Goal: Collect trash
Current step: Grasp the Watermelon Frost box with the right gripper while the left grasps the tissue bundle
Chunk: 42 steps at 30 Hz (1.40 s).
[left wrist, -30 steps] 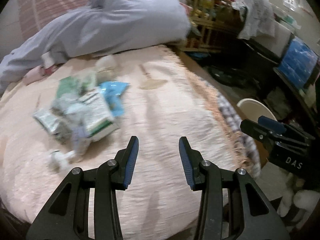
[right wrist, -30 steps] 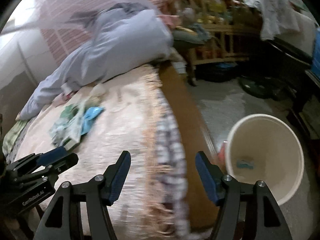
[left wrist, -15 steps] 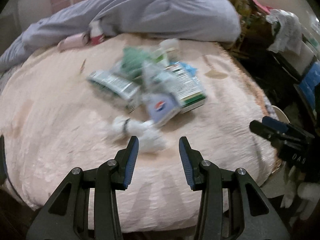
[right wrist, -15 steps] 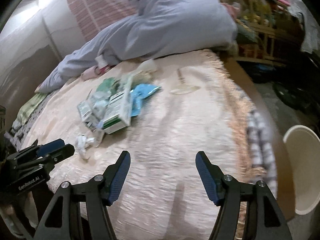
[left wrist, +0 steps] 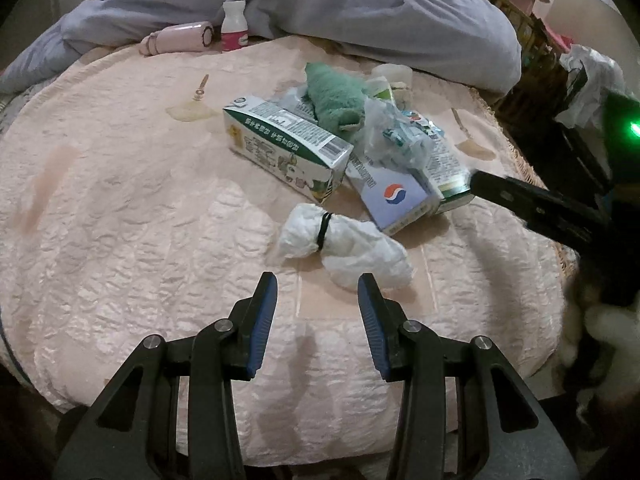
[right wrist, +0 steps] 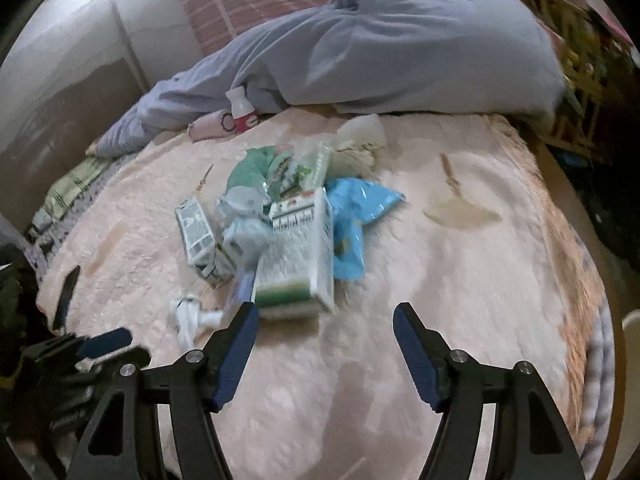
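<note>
Left gripper [left wrist: 317, 286]: jaws parted, empty; crumpled white tissue wad [left wrist: 344, 242] lies just ahead.
Right gripper [right wrist: 324, 316]: jaws just widening, empty; green-and-white carton [right wrist: 298, 258] lies just ahead, on the pink bedspread [right wrist: 440, 280].

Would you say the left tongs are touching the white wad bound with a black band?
Apart. The left wrist view shows the left tongs open and empty, with bare blanket between the tips and most of the wad.

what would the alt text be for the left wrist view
An open left hand-held gripper hovers over a pink quilted bedspread, just short of a crumpled white plastic bag tied with a black band. Behind it lies a pile of green-and-white cartons and wrappers.
</note>
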### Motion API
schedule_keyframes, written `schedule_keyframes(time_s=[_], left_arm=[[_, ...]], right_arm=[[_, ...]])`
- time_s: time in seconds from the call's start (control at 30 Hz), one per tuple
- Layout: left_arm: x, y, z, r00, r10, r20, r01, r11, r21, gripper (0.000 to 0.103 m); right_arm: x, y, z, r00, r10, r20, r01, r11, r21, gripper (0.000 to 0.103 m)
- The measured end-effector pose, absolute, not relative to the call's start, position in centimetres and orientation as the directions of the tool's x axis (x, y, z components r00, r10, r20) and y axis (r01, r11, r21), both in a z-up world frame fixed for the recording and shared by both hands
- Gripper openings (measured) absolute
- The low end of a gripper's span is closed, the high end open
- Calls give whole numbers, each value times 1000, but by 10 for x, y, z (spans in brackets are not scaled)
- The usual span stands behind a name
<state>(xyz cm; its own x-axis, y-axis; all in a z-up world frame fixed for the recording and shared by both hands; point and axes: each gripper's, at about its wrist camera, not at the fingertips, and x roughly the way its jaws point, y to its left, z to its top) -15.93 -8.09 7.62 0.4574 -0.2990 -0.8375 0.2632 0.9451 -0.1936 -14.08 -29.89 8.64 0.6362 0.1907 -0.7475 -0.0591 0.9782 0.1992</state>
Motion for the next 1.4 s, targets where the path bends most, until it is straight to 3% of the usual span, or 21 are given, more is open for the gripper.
schedule_keyframes(time_s=[0.23, 0.53, 0.6, 0.63, 0.87, 1.13, 1.23, 1.4], left_arm=[[-152, -78, 75, 446, -336, -830, 256, 936, -242, 40], [-135, -87, 66, 415, -387, -823, 240, 919, -311, 44], [-131, -92, 62, 406, -392, -826, 236, 918, -320, 44], [-129, -94, 60, 404, -392, -826, 234, 918, -321, 44], [-114, -105, 44, 406, -390, -826, 193, 920, -340, 44], [-116, -93, 53, 432, -403, -807, 171, 915, -366, 44], [-113, -88, 54, 438, -392, -809, 152, 919, -363, 55], [-97, -93, 40, 420, -403, -813, 88, 910, -406, 55]], right_arm=[[-82, -270, 69, 565, 113, -817, -85, 993, 79, 67], [-61, -250, 65, 565, 83, -821, -117, 993, 20, 67], [-60, -253, 63, 559, 72, -826, -117, 993, 7, 61], [-61, -255, 61, 554, 85, -828, -123, 992, 19, 52], [-112, -298, 75, 609, 137, -781, -94, 990, 101, 52], [-170, -343, 68, 588, 179, -789, -37, 980, 194, 52], [-178, -347, 63, 588, 190, -786, -27, 976, 215, 52], [-179, -343, 59, 587, 210, -782, -30, 971, 238, 52]])
